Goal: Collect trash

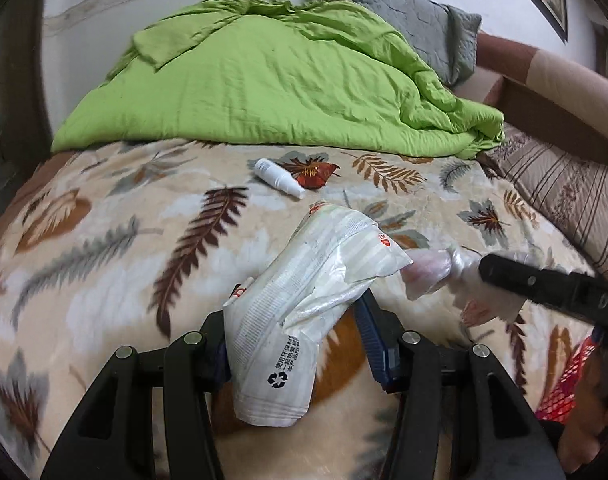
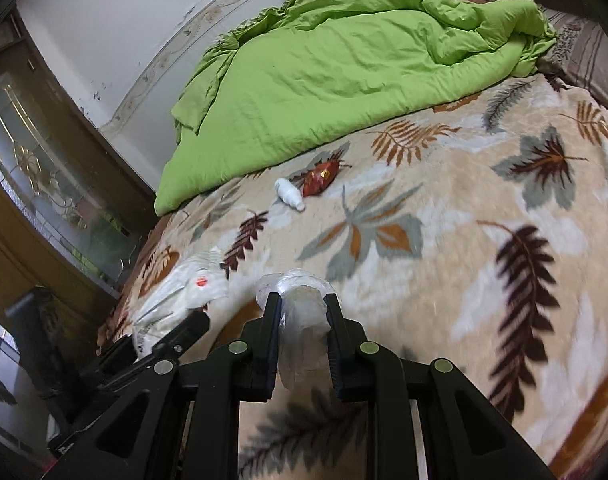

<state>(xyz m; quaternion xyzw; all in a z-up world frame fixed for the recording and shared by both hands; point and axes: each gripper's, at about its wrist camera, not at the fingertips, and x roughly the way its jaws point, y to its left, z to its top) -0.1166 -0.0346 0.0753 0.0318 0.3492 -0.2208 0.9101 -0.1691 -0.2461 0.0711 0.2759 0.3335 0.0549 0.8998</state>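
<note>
The bed's leaf-patterned blanket (image 2: 443, 208) lies mostly bare across its middle and right side, so there is wide open room ahead of both grippers. Its left edge drops off beside a wooden door with a glass panel (image 2: 44, 176), close to the left gripper in the right wrist view. At the far side a crumpled green quilt (image 1: 264, 80) covers the bed up to the wall, with a grey pillow (image 1: 423, 28) behind it and a striped pillow (image 1: 563, 188) at the right edge.

The left gripper (image 1: 296, 320) pinches a crumpled white plastic package (image 1: 304, 288) printed with a recycling mark, held clear above the blanket; the package sticks out beyond its fingertips. The right gripper (image 2: 304, 312) is pressed onto a clear plastic wrapper (image 2: 302, 320) twisted into a bunch, also lifted. The two held items sit just beside each other, the wrapper near the package's torn upper corner.

Still lying on the blanket, well ahead of both grippers and near the quilt's hem, are a small white bottle (image 1: 278, 178) on its side and a red foil wrapper (image 1: 315, 174) touching or just beside it. Nothing stands between the grippers and those two.
</note>
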